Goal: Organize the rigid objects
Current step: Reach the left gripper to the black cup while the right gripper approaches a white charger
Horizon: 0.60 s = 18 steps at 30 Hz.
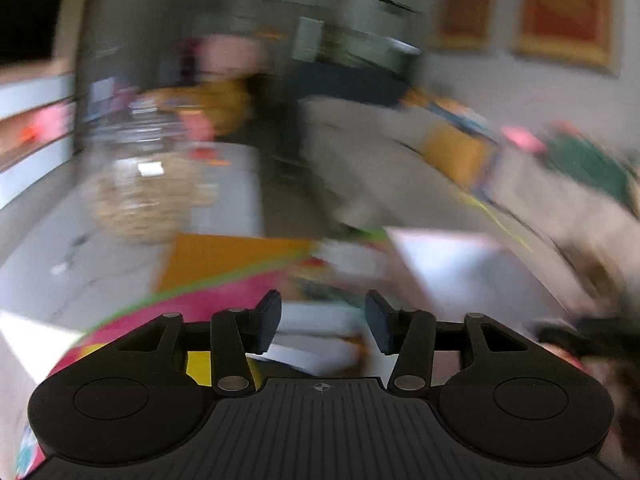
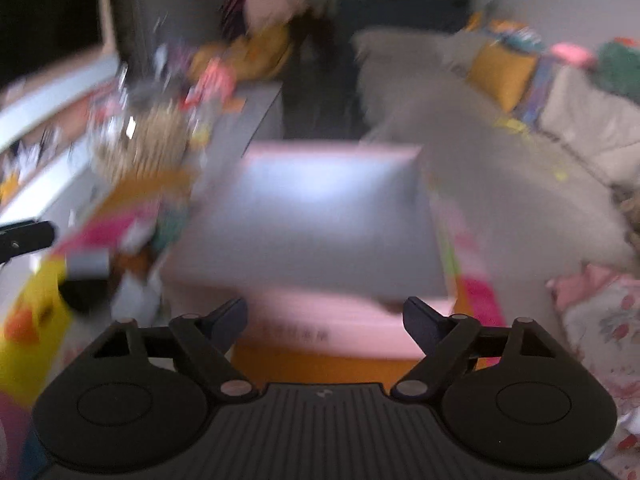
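Both views were blurred. The right gripper (image 2: pixel 324 320) stood spread and empty above a pink box (image 2: pixel 320 216), the left gripper (image 1: pixel 323 320) likewise spread, holding nothing. The box looked stiff and light, best pinched at a rim wall.

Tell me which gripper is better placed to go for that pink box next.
Probably the right. The right gripper faces the pink box squarely, jaws open and empty just before its near edge. The left gripper, also open, sees only the box's corner off to one side.

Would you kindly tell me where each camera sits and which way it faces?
Left wrist: on the left gripper, angled down across bright mats toward a wicker basket; only its open jaws show.
Right wrist: on the right gripper, facing a pink box; open jaws show.
Shared: basket, box and beige sofa, all blurred.
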Motion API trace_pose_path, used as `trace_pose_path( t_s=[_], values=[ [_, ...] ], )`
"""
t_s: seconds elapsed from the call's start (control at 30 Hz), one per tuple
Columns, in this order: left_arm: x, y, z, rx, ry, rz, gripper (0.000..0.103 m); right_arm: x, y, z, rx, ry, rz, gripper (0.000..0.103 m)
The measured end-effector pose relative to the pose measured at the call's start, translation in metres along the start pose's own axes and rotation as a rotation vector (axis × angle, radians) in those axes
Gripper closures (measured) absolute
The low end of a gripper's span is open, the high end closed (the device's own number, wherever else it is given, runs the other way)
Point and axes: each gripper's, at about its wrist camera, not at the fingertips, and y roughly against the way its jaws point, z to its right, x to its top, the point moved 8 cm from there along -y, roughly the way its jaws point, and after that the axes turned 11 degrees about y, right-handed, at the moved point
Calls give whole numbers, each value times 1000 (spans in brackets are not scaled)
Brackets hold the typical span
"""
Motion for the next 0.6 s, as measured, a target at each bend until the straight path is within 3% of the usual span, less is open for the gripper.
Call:
trace_pose_path(
  t_s=[0.07,0.13,0.23,0.3,0.43,0.5,0.6],
  values=[
    [5,-4,-22,-1,102,18,53,3,7,2,-39,-36,42,17],
    [-2,-11,-36,12,145,1,53,-1,19,-6,17,-1,133,17],
    [-23,-25,-43,11,220,-117,53,-14,34,-17,7,2,207,17],
    [-34,-28,-40,-20,228,-164,53,-19,36,-23,49,-9,206,17],
    [-35,-33,-38,-3,221,-143,53,-15,31,-41,128,35,203,17],
    [-36,-37,-36,-5,200,-153,53,-18,24,-61,175,43,180,17],
    [-35,-34,-39,-10,165,-141,53,-22,11,-105,224,158,167,17]
  ],
)
